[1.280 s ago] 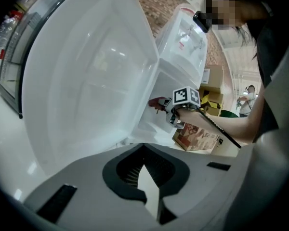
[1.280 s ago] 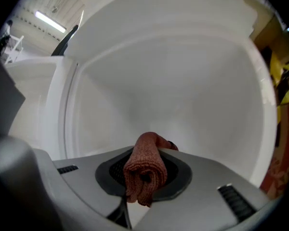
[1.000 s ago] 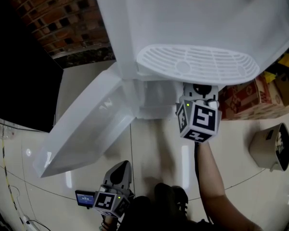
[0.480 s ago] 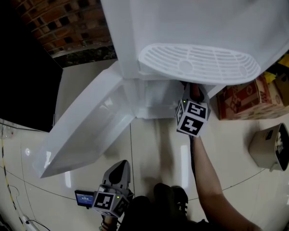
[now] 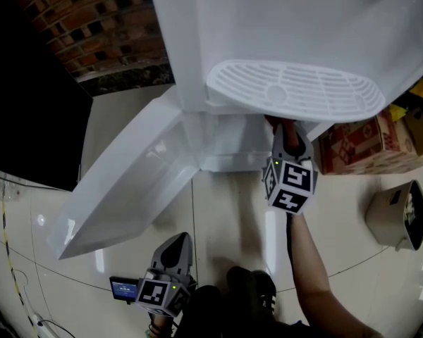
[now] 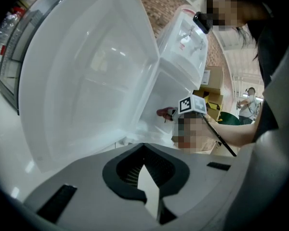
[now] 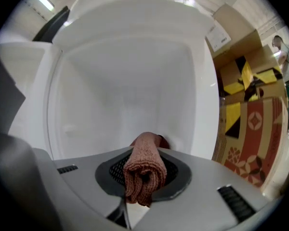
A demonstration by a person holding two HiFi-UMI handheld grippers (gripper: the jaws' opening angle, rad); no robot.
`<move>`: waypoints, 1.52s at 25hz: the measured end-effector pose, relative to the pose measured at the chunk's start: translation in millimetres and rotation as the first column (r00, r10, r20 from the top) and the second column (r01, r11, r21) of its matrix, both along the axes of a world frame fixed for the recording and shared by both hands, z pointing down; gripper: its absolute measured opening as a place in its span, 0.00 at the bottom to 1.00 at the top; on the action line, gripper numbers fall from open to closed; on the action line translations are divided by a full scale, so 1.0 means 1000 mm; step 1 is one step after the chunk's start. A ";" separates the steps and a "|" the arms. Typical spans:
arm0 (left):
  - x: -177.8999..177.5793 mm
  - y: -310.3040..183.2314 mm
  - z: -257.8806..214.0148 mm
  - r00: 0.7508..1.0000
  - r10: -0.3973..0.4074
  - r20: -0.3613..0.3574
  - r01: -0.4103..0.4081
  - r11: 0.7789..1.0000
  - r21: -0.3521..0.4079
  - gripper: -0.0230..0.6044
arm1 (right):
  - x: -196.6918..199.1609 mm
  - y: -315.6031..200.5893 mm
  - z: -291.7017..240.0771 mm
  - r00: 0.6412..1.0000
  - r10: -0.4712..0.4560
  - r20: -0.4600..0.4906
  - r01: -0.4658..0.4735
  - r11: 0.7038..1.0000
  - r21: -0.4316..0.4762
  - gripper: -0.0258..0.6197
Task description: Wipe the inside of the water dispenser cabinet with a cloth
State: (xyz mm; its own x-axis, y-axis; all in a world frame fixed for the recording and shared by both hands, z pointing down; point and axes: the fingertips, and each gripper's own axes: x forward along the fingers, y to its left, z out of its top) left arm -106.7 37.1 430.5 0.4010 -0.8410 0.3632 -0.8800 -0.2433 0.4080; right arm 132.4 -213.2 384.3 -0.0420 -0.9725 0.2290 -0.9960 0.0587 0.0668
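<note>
The white water dispenser (image 5: 282,27) stands with its lower cabinet door (image 5: 127,182) swung open to the left. My right gripper (image 5: 285,131) reaches into the cabinet mouth under the drip tray (image 5: 292,90), shut on a folded reddish-brown cloth (image 7: 145,162). In the right gripper view the cloth sticks out between the jaws toward the white cabinet interior (image 7: 130,90). My left gripper (image 5: 176,248) hangs low near the floor, shut and holding nothing. In the left gripper view, past the left gripper (image 6: 147,177), the cloth (image 6: 164,112) sits at the cabinet opening.
Cardboard boxes (image 5: 359,143) stand just right of the dispenser, with a grey bin (image 5: 402,213) further right. A brick wall (image 5: 92,27) is behind on the left. The open door (image 6: 86,81) takes up the left side. A cable (image 5: 7,245) lies on the tiled floor.
My right gripper has twisted and shifted slightly right and back at the cabinet mouth, cloth still held. The left gripper has stayed where it was.
</note>
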 end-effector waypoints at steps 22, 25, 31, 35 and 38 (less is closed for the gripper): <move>0.003 0.002 0.002 1.000 0.009 0.000 -0.009 1.000 -0.009 0.03 | 0.036 0.042 0.059 0.996 0.064 0.058 -0.054 0.986 -0.155 0.16; 0.003 0.002 0.003 1.000 0.008 -0.001 -0.008 1.000 -0.010 0.03 | 0.039 0.046 0.086 0.996 0.069 0.057 -0.055 0.974 -0.220 0.16; 0.002 0.002 0.004 1.000 0.007 -0.002 -0.007 1.000 -0.010 0.03 | 0.023 0.035 0.070 0.997 -0.010 0.070 0.023 0.984 -0.177 0.16; -0.002 0.001 0.004 1.000 -0.002 -0.005 0.002 1.000 -0.012 0.03 | -0.024 0.007 0.009 0.983 -0.181 0.043 0.181 0.983 -0.007 0.16; -0.006 0.002 0.003 1.000 -0.012 -0.002 0.012 1.000 -0.014 0.03 | -0.069 -0.013 -0.028 0.952 -0.307 -0.005 0.306 0.948 0.082 0.16</move>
State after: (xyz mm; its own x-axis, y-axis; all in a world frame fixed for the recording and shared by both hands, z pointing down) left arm -112.5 38.7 433.7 0.3917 -0.8405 0.3744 -0.8818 -0.2269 0.4134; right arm 63.9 -226.5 356.5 -0.3426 -0.9276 0.1490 -0.9313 0.3562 0.0759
